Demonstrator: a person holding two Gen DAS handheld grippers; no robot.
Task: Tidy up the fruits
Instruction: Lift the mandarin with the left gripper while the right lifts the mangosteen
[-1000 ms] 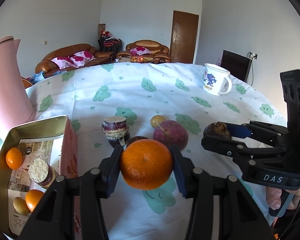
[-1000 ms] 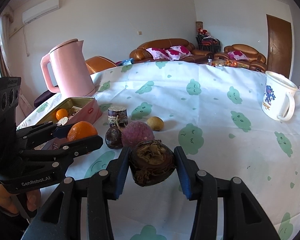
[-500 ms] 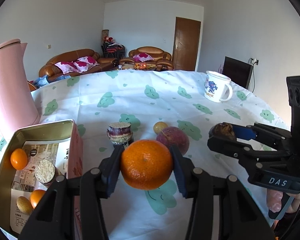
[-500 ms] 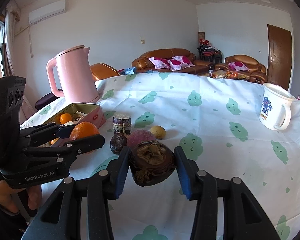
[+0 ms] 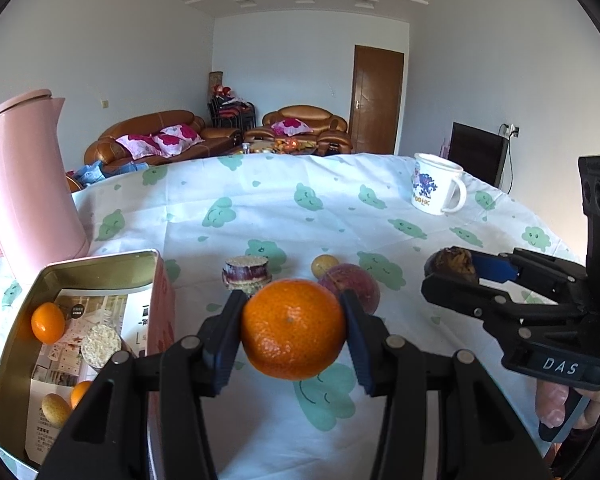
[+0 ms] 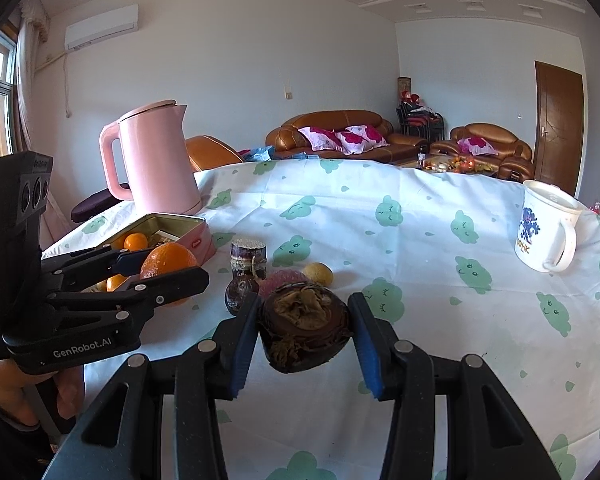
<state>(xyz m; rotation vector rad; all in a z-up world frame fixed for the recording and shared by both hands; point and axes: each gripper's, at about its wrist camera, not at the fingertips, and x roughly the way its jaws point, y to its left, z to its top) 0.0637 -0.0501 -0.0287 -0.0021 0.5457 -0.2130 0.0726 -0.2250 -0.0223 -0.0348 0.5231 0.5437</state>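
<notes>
Left wrist: cloud-print tablecloth (image 5: 260, 216), sofas (image 5: 148, 136) behind.

open cloth (image 6: 440, 240) between fruit cluster (image 6: 284, 280) and mug (image 6: 546, 226). tin (image 5: 100, 272) open on top, kettle (image 5: 28, 184) just behind it. cluster lies right of the tin on the counter, ahead of both jaws.

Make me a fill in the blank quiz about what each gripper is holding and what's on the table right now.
1. The left gripper is shut on an ____.
2. The right gripper clamps a dark brown fruit, held ____ the tablecloth.
3. The kettle behind the open tin is ____ in colour.
4. The mug stands ____ the tin.

Missing words: orange; above; pink; outside
</notes>
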